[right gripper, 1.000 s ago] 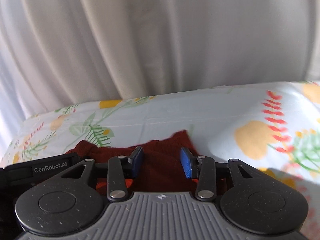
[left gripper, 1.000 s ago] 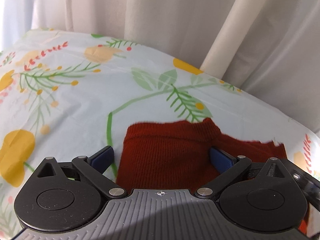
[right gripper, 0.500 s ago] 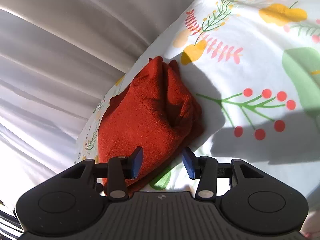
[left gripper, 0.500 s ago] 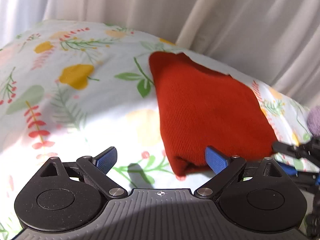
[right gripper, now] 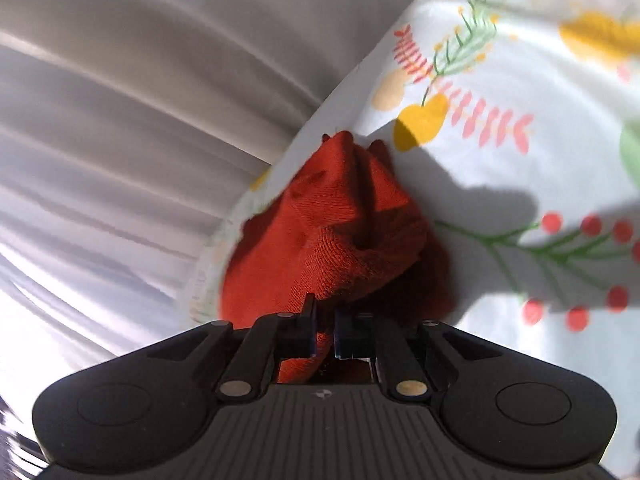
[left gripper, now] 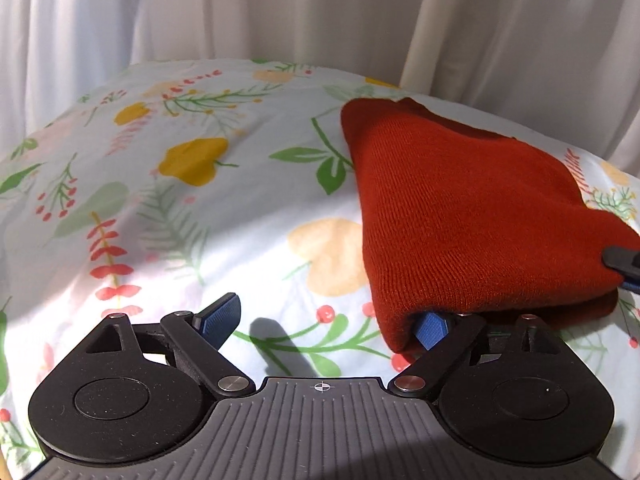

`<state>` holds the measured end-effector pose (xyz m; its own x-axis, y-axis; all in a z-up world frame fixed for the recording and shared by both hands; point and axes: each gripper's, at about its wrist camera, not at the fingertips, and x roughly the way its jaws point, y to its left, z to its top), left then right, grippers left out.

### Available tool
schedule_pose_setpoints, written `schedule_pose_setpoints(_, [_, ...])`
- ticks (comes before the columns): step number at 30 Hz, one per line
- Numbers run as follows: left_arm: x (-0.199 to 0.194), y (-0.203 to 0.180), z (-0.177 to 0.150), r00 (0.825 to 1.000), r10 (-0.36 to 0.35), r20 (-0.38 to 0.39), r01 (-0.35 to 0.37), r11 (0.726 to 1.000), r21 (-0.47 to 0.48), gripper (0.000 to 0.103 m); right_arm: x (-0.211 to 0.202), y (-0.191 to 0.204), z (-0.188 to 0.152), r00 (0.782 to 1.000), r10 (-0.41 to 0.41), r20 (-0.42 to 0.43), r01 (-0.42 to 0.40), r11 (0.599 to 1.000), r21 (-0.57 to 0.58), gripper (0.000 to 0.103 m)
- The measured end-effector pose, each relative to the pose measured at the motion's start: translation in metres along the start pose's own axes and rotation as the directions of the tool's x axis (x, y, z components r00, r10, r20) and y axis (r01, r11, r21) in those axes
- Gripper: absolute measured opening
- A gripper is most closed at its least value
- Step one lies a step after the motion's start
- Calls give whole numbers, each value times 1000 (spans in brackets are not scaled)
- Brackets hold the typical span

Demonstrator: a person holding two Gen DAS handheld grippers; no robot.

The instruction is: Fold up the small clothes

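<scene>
The red knit lies folded on the floral sheet, at 2 o'clock from the left gripper, whose jaws are spread, one tucked under its near edge. The right gripper has its jaws clenched on a fold of the knit.

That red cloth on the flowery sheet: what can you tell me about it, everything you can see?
The red cloth is a rust-red, fine-ribbed knit, soft and thick-looking, folded over on itself with a rounded fold at its near edge. It lies on the sheet, near the white curtain. The right gripper has its jaws shut on a bunched corner. The left gripper is open, one finger tucked under the fold.
</scene>
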<state>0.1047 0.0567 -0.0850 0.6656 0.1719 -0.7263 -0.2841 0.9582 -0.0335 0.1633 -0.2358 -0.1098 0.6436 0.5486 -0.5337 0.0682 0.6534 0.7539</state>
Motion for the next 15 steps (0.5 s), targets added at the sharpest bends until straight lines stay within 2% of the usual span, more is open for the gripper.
schedule_pose_setpoints(1, [-4, 3, 0, 1000, 14, 14, -14, 1000, -5, 92, 0, 3, -4, 1000, -4, -10, 3, 999, -35, 7])
schedule_pose_setpoints(4, [-10, 13, 2, 999, 41, 29, -39, 998, -50, 90, -2, 3, -7, 994, 103, -19, -104, 994, -18, 7])
schedule_pose_setpoints(5, [-12, 15, 0, 999, 39, 25, -37, 997, -61, 90, 0, 4, -6, 995, 95, -23, -95, 995, -36, 7])
schedule_pose_setpoints(8, [-11, 16, -3, 999, 42, -11, -43, 997, -62, 90, 12, 0, -6, 996, -36, -86, 25, 993, -119, 7])
schedule_pose_setpoints(9, [-14, 18, -5, 999, 50, -17, -51, 996, -66, 90, 12, -6, -8, 993, -53, -107, 40, 991, -127, 8])
schedule_pose_setpoints(12, [-28, 32, -4, 991, 131, -26, -132, 987, -90, 88, 1, -17, -6, 990, -78, -116, 66, 992, -106, 14])
schedule_pose_setpoints(14, [-41, 49, 2, 995, 96, -11, -96, 985, -145, 89, -16, -19, -1, 991, -115, -69, 105, 985, -135, 29])
schedule_pose_setpoints(15, [-46, 54, 6, 998, 62, 3, -61, 983, -171, 90, -24, -17, 2, 991, -126, -42, 118, 981, -155, 30])
